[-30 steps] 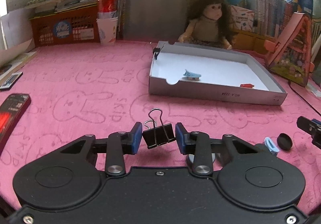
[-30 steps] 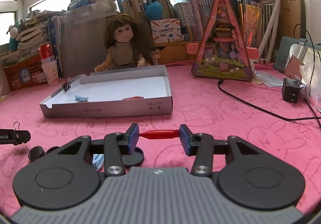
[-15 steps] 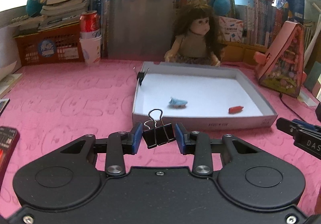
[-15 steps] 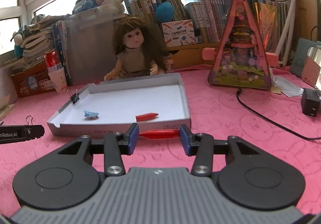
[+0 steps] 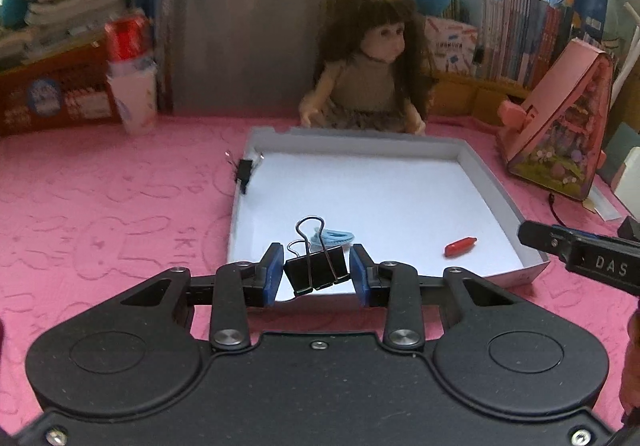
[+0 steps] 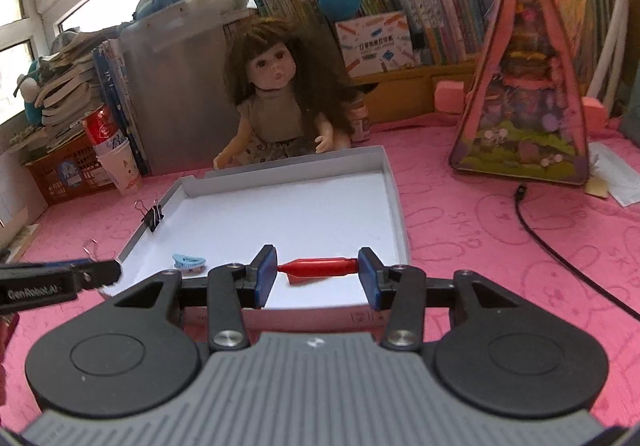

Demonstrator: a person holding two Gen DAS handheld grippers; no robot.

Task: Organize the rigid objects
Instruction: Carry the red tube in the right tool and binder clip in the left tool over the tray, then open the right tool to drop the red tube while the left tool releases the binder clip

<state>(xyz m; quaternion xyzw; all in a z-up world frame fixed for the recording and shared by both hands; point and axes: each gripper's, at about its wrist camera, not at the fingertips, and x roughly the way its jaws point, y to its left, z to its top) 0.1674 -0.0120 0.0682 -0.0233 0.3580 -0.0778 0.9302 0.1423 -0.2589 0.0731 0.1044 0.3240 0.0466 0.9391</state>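
Since a second ago, both grippers have been carried from the pink mat to above the shallow white cardboard tray point(image 5: 496, 182), which now fills each frame's centre. A black metal binder clip point(image 5: 316, 270) is pinched by the left gripper point(image 5: 316, 273); a red plastic clip point(image 6: 318, 267) by the right gripper point(image 6: 317, 273). In the tray are seen a light-blue hair clip point(image 5: 335, 236), a small red piece point(image 5: 460, 246), and a second black binder clip point(image 6: 153, 217) on its left wall.

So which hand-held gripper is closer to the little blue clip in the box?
Left. The left hand-held gripper, clamping a black binder clip, hangs just in front of the blue clip. The right hand-held gripper, holding a red piece, is further along the box's near edge.
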